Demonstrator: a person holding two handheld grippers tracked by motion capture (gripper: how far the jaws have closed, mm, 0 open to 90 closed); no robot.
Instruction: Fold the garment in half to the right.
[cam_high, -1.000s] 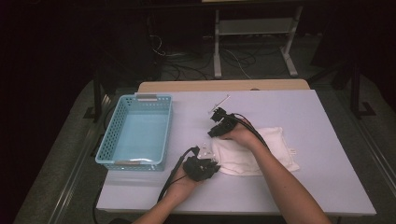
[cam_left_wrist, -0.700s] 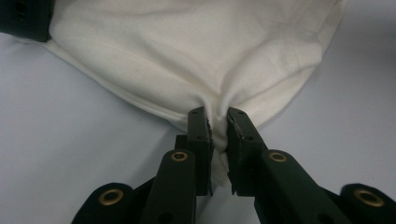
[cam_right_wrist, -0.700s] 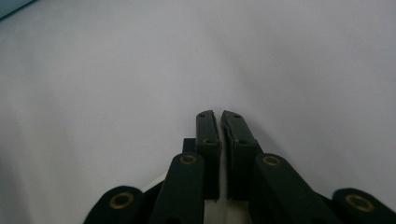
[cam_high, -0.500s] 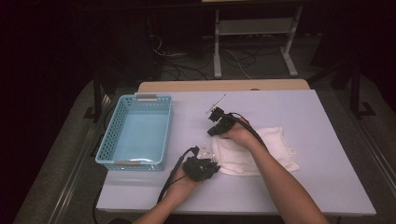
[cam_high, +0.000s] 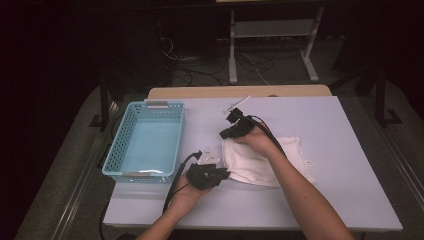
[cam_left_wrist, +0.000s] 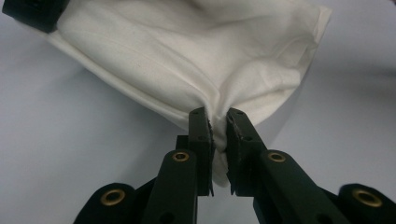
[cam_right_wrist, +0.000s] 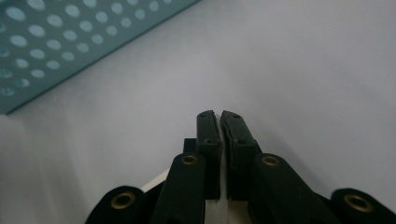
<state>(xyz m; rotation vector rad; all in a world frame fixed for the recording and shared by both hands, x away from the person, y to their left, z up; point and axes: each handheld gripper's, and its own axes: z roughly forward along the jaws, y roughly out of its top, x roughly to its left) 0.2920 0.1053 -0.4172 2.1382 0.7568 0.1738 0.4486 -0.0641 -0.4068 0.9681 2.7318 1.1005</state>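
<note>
- Your left gripper (cam_left_wrist: 218, 140) pinches the cloth (cam_left_wrist: 187, 60) edge; cloth lies on the table (cam_high: 340, 120), right of the basket (cam_high: 150, 140).
- Your right gripper (cam_right_wrist: 220, 140) is clamped on a thin white sliver, prob. cloth; hand hides that grip from above.

On the table (cam_high: 350, 200) a basket (cam_high: 145, 145) sits at the left, a cloth (cam_high: 265, 160) to its right. The left gripper (cam_high: 220, 175) is at the cloth's near left corner, the right gripper (cam_high: 227, 134) at its far left corner.

White matt cloth (cam_left_wrist: 187, 56), perforated plastic basket (cam_high: 147, 140), smooth table (cam_high: 345, 125).
</note>
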